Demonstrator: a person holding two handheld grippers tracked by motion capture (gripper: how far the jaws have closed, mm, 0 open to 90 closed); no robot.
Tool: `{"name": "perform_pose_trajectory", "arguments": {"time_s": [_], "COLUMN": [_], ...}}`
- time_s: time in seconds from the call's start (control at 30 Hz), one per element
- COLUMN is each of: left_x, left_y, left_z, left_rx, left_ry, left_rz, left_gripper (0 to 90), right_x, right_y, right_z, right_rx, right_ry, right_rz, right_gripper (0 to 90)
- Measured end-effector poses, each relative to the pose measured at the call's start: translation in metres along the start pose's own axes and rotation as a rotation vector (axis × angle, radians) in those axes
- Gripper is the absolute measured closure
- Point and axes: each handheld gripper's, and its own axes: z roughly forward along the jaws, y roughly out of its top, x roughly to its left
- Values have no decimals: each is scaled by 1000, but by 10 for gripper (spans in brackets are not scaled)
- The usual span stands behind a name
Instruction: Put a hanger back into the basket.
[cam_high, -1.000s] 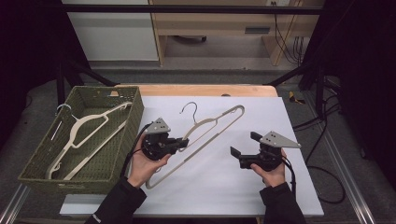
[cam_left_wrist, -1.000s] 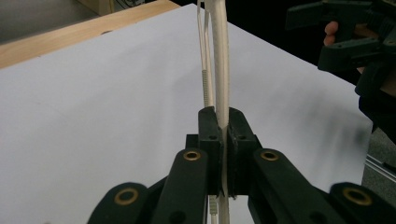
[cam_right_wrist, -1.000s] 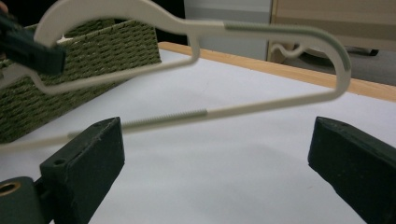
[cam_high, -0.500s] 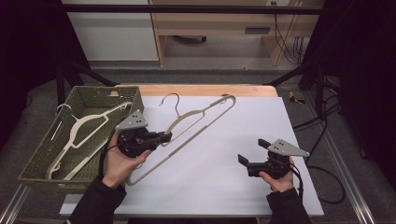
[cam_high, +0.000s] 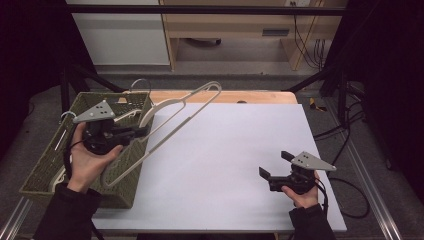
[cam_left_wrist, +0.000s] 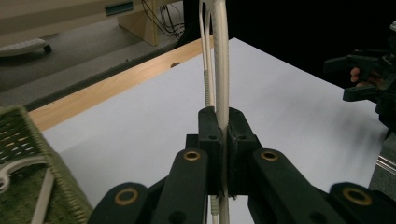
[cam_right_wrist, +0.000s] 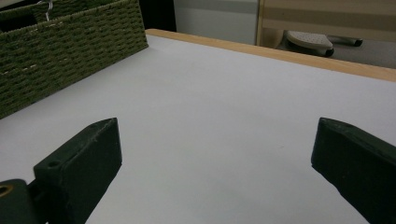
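Where the cream hanger (cam_high: 170, 117) slants up over the green woven basket's (cam_high: 45, 170) right wall, at the table's (cam_high: 240, 165) left edge, the left hand-held gripper (cam_high: 137, 132) has its jaws clamped tight on one thin bar, lifting it clear. More hangers (cam_high: 62, 145) lie inside the basket. Well apart, at the near right, the right hand-held gripper (cam_high: 272, 167) hangs just above bare white tabletop, jaws spread wide, holding nothing.

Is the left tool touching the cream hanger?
Touching. The left gripper view shows the left tool shut on the cream hanger, its bar pinched between both jaws.
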Motion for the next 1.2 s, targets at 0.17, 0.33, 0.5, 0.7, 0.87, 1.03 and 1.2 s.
{"name": "perform_pose_trajectory", "arguments": {"time_s": [0.17,0.33,0.5,0.7,0.87,1.03,1.2], "left_x": [21,41,60,87,106,118,131], "left_y": [-4,-11,-21,-34,-47,-56,-68], "left_z": [-17,-36,-50,-59,-64,-70,-79], "left_rx": [3,22,36,53,65,81,73], "left_ry": [28,74,104,131,147,161,179], "left_rz": [-4,-4,-15,-33,-56,-63,-89], "left_gripper": [867,867,867,867,867,867,867], "right_x": [-1,-2,-1,-1,-2,-1,-1], "right_y": [-2,-2,-2,-2,-3,-4,-4], "right_z": [0,-1,-1,1,1,3,3], "right_rx": [4,3,1,6,7,16,21], "right_ry": [0,-3,1,-2,-4,-4,-3], "right_rz": [0,3,-4,-8,-6,-5,-6], "right_gripper": [23,21,17,17,17,17,17]}}
